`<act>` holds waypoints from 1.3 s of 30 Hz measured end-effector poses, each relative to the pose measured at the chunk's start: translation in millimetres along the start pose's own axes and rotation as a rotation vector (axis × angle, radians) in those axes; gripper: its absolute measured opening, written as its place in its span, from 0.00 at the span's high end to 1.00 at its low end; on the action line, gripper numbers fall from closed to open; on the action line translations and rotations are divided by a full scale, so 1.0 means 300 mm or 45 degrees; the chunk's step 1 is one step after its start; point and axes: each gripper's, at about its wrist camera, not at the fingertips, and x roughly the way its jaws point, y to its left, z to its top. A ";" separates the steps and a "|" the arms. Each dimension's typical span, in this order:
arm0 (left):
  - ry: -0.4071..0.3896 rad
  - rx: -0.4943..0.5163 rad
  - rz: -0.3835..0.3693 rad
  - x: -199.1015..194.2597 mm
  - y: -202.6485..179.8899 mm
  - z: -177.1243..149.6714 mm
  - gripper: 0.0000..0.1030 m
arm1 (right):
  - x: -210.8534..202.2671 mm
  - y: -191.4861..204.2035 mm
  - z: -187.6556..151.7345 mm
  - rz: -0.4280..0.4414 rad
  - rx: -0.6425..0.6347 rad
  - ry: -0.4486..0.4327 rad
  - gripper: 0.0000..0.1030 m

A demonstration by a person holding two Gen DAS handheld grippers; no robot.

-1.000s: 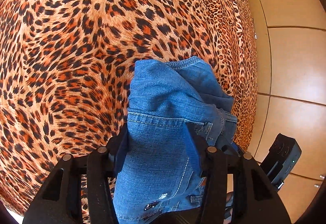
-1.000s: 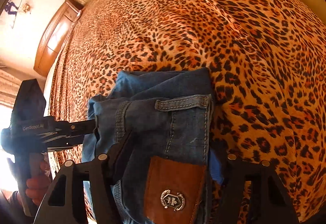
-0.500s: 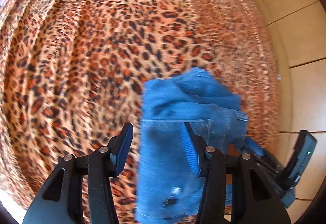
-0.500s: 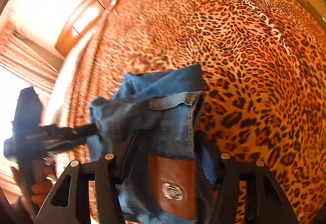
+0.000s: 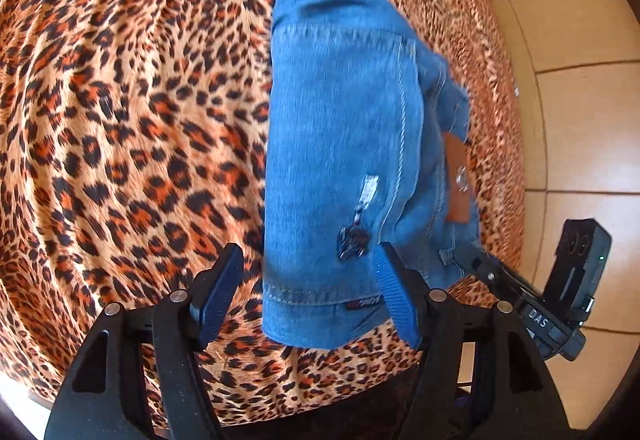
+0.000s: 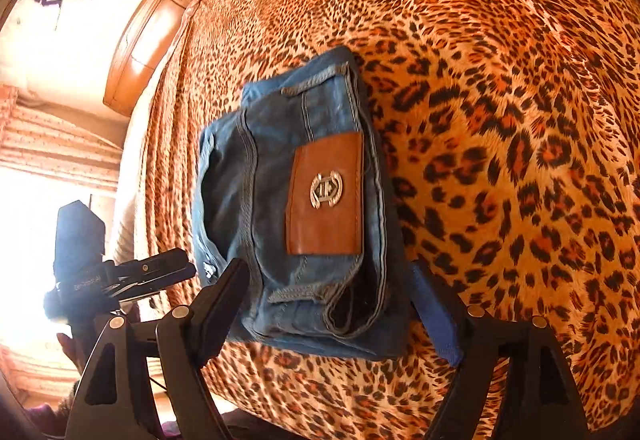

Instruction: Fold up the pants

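Observation:
The blue jeans [image 5: 340, 144] lie folded into a compact bundle on the leopard-print bed. In the right wrist view the bundle [image 6: 296, 208] shows its brown leather waistband patch [image 6: 326, 196] facing up. My left gripper [image 5: 308, 292] is open, its fingers apart just short of the bundle's near edge. My right gripper [image 6: 332, 304] is open, its fingers either side of the bundle's near end and free of the cloth. Each gripper shows in the other's view, the right one in the left wrist view [image 5: 520, 296] and the left one in the right wrist view [image 6: 120, 280].
The leopard-print bedspread [image 5: 120, 120] covers the whole bed. A tiled floor [image 5: 580, 80] runs along the bed's right side. A wooden headboard [image 6: 152, 32] and a pillow stand at the far end, with a curtained bright window [image 6: 40, 200] to the left.
Both grippers have opened and let go of the jeans. They have pulled back toward me, and the folded bundle now rests on the bed.

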 end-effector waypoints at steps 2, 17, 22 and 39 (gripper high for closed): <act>0.041 0.046 0.049 0.053 -0.012 -0.045 0.34 | 0.032 -0.015 -0.045 -0.081 -0.054 0.021 0.57; -0.259 -0.086 0.240 -0.085 0.128 -0.124 0.22 | -0.078 -0.079 -0.074 -0.159 0.097 -0.058 0.20; -0.319 -0.110 0.271 -0.059 0.198 -0.168 0.19 | -0.038 -0.137 -0.102 -0.130 0.195 -0.049 0.13; -0.334 0.097 0.541 0.045 0.103 -0.165 0.00 | 0.014 -0.158 -0.119 -0.160 0.224 -0.068 0.00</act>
